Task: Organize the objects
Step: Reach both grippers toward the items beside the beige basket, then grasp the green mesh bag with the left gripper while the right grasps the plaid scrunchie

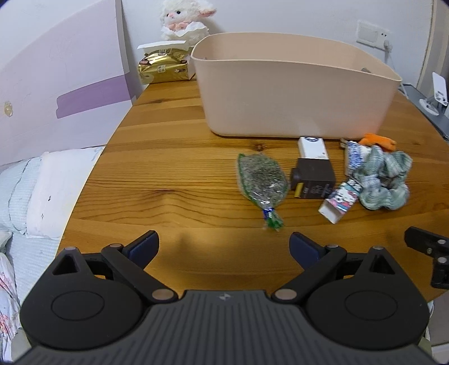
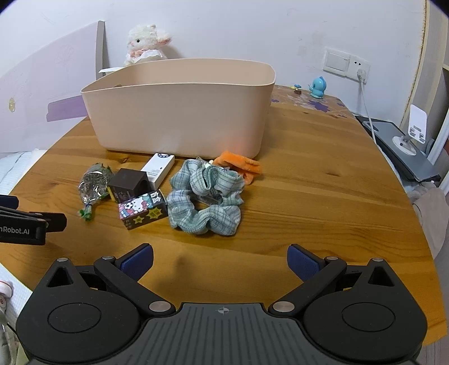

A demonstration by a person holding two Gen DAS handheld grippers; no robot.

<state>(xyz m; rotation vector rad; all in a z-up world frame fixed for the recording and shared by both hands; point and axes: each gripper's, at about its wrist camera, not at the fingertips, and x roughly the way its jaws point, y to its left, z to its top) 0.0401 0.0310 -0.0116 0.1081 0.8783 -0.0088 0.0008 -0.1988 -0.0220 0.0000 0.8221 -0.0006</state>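
Observation:
A beige plastic bin (image 1: 294,92) (image 2: 179,118) stands on the wooden table (image 1: 174,168) (image 2: 322,202). In front of it lie a green-edged clear packet (image 1: 262,181) (image 2: 94,182), a dark brown box (image 1: 314,179) (image 2: 127,184), a white box (image 1: 311,147) (image 2: 158,170), a cartoon-printed box (image 1: 341,200) (image 2: 143,209), a green plaid scrunchie (image 1: 384,179) (image 2: 207,196) and an orange cloth item (image 1: 377,140) (image 2: 238,164). My left gripper (image 1: 224,247) is open over bare wood, near the packet's tail. My right gripper (image 2: 220,259) is open just short of the scrunchie.
A plush lamb (image 1: 182,19) (image 2: 146,42) and a gold tissue pack (image 1: 162,68) sit behind the bin. A blue figurine (image 2: 318,87) stands at the far right corner. A bed (image 1: 36,191) lies left of the table; a phone stand (image 2: 412,132) sits right.

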